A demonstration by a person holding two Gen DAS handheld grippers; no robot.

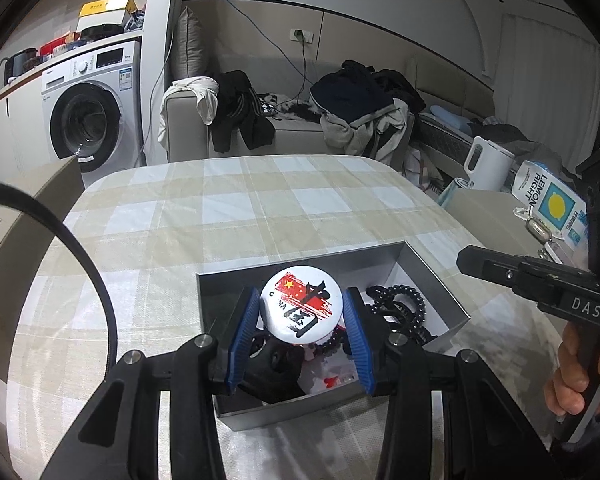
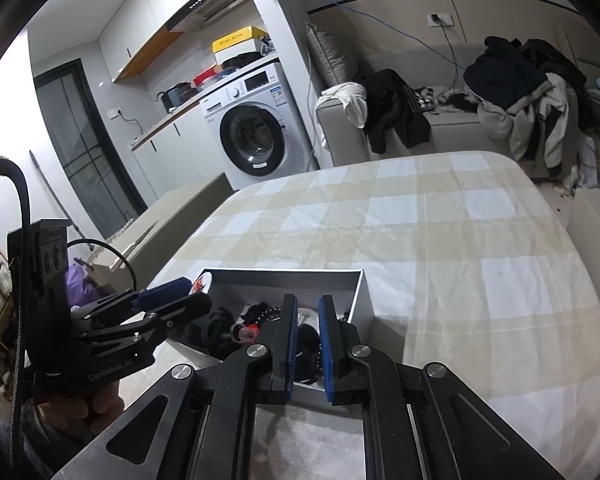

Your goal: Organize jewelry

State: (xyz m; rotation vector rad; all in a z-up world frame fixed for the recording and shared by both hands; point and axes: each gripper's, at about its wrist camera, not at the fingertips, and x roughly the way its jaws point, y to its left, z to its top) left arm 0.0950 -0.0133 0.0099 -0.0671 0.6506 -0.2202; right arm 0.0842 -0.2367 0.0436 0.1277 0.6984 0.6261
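Blue-padded left gripper [image 1: 302, 320] pinches a round white badge [image 1: 301, 307] above the grey box [image 1: 328, 258] near the table's [image 1: 260, 200] front edge; the right gripper [image 2: 308, 344], slightly parted, holds nothing.

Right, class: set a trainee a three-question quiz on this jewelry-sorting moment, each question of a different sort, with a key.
1. True or false: the left gripper grips a round badge printed with a red flag.
2. Multiple choice: the black bead bracelet lies (A) on the checked tablecloth, (B) inside the grey box, (C) on the sofa.
3. Fill the gap: the right gripper holds its blue fingers slightly apart above the box, gripping ____.

Key: 1 true; 2 B; 3 nothing.
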